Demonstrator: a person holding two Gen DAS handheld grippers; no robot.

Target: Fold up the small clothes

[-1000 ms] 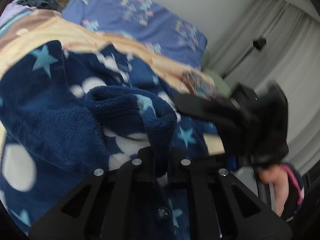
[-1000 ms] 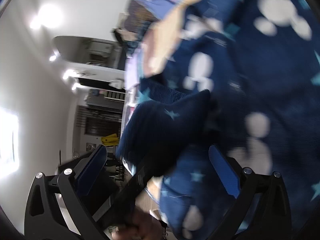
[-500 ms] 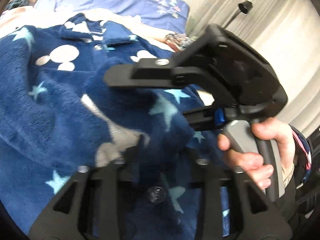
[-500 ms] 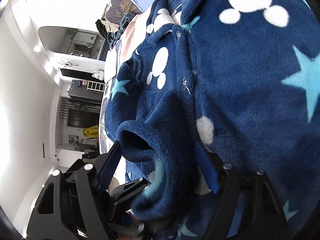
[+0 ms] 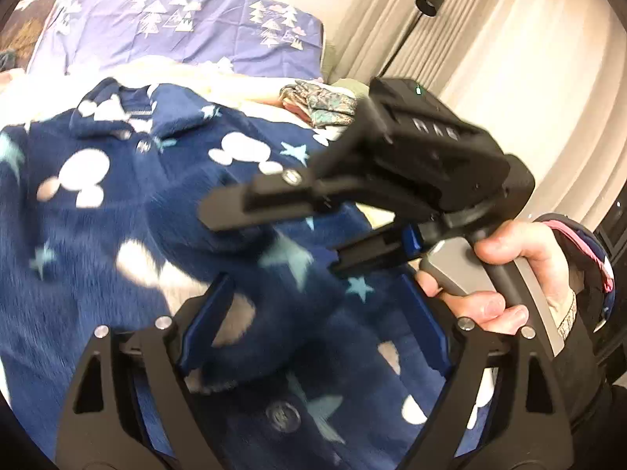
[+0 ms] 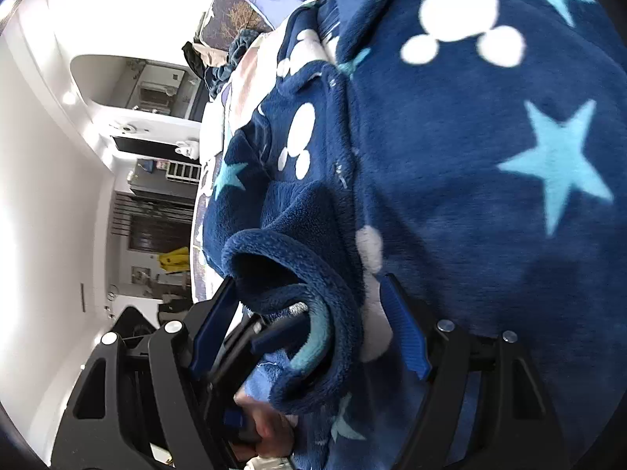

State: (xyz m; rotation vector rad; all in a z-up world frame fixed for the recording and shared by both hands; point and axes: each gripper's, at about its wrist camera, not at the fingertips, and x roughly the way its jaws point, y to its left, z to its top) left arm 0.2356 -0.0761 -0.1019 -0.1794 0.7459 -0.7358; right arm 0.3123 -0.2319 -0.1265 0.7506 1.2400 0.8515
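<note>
- Fleece pyjama top (image 5: 117, 211), navy with white mouse-head shapes and pale blue stars, lies spread on a bed, collar toward a lilac pillow (image 5: 176, 27) printed with small trees.
- Left gripper (image 5: 313, 325) hovers low over the garment's button front; its jaws have just been opening and stand wide, blue pads clear of the fabric, with a rumpled fold of fleece and a dark button (image 5: 283, 417) lying between and below them.
- Right gripper (image 6: 313, 325) is held at the top's cuffed sleeve end (image 6: 290, 270); the thick rolled cuff sits between its blue pads, jaws fairly wide around it. Whether the pads actually press the fleece cannot be told from either view.
- Seen from the left wrist camera, the right gripper crosses the frame above the garment, its handle clasped in a person's hand (image 5: 509, 274) with a dark, pink-trimmed sleeve (image 5: 588, 258).
- A folded patterned cloth (image 5: 317, 103) rests on the bed beyond the top, near pale curtains (image 5: 509, 58).
- From the right wrist camera, part of the left gripper and some fingers show just under the cuff, with a white-walled room beyond the bed's edge.
</note>
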